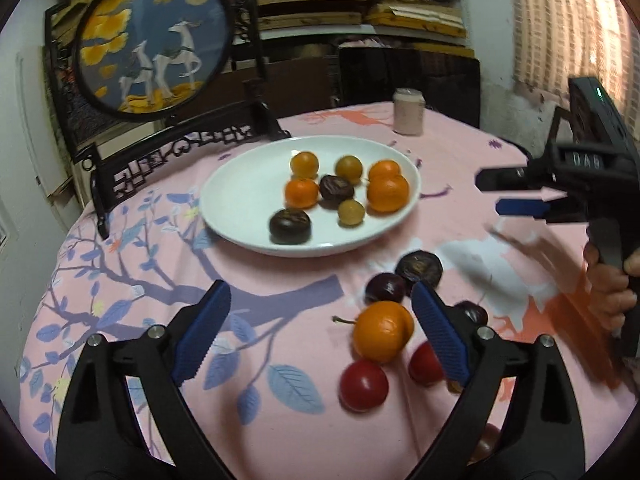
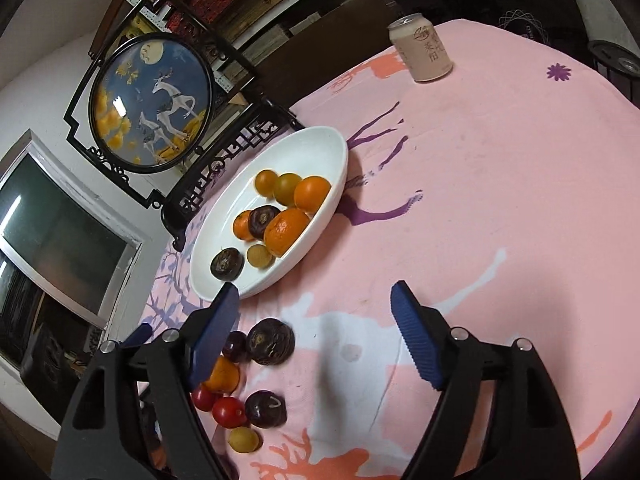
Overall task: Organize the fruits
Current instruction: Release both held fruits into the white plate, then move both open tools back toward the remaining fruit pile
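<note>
A round surface [image 1: 280, 360] under a pink deer-print cloth fills both views, with a white plate [image 1: 240, 208] at centre frame in the left wrist view already carrying oranges, small yellow fruits and two dark ones. The loose fruits lie in a cluster in the lower right of that view, well apart from the plate's near rim: an orange [image 1: 380, 336], two red fruits [image 1: 363, 385] below it, dark plums [image 1: 385, 288] above.

The left gripper [image 1: 320, 332] hangs low over the cloth, jaws spread wide and holding nothing; the orange sits just inside its right finger, nearly between the pads, so this hand looks the nearer one for the next pick.

The right gripper [image 2: 316, 336] is tilted and higher, jaws likewise released and empty. In its view the cluster lies at lower left, partly behind its left finger, one dark fruit [image 2: 270, 341] nearest the gap.

A drink can [image 2: 422, 48] stands at the far edge.
</note>
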